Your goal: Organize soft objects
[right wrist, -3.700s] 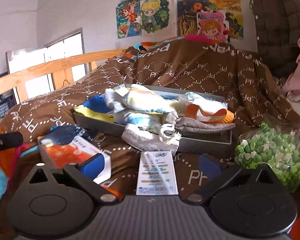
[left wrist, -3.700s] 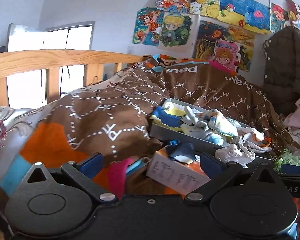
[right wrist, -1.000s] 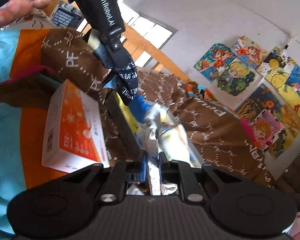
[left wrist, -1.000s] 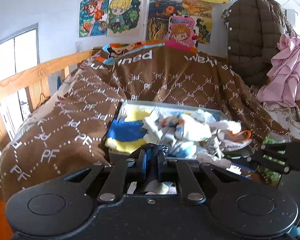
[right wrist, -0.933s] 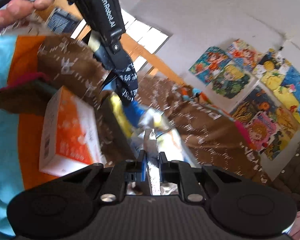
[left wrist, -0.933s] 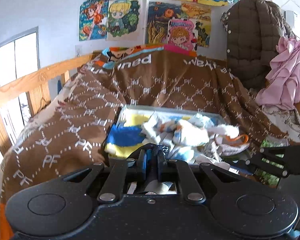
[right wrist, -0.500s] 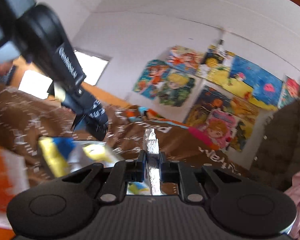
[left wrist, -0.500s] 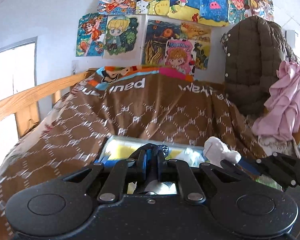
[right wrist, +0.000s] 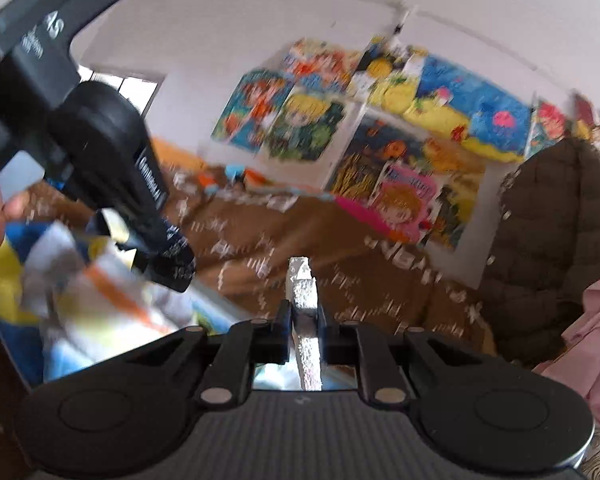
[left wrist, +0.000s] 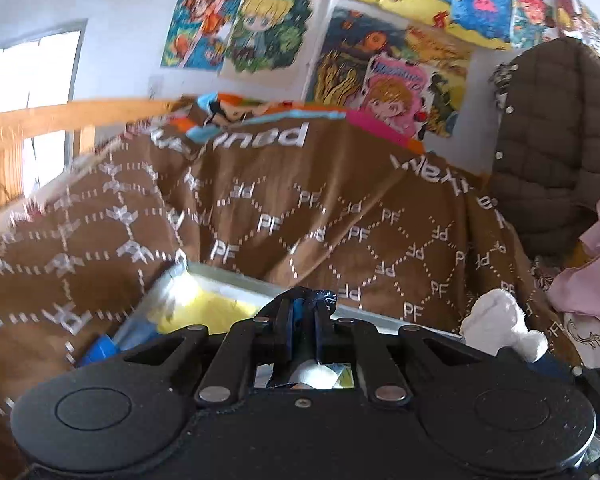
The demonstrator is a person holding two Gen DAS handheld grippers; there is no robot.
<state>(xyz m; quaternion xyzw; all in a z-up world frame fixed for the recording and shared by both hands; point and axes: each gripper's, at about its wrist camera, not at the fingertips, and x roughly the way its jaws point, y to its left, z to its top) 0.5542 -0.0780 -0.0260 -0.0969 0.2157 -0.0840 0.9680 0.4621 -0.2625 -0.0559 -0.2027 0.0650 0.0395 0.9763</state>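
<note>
Your left gripper [left wrist: 305, 312] pinches a dark sock [right wrist: 176, 264]; your right gripper [right wrist: 303, 316], raised, clamps a white sock [right wrist: 302, 284].

White sock [right wrist: 306, 312], dark sock [right wrist: 172, 264], seemingly aloft.

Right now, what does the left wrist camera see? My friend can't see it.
The left gripper is shut on a dark sock, above a gray tray on a brown blanket. A white sock pokes in from the right.
</note>
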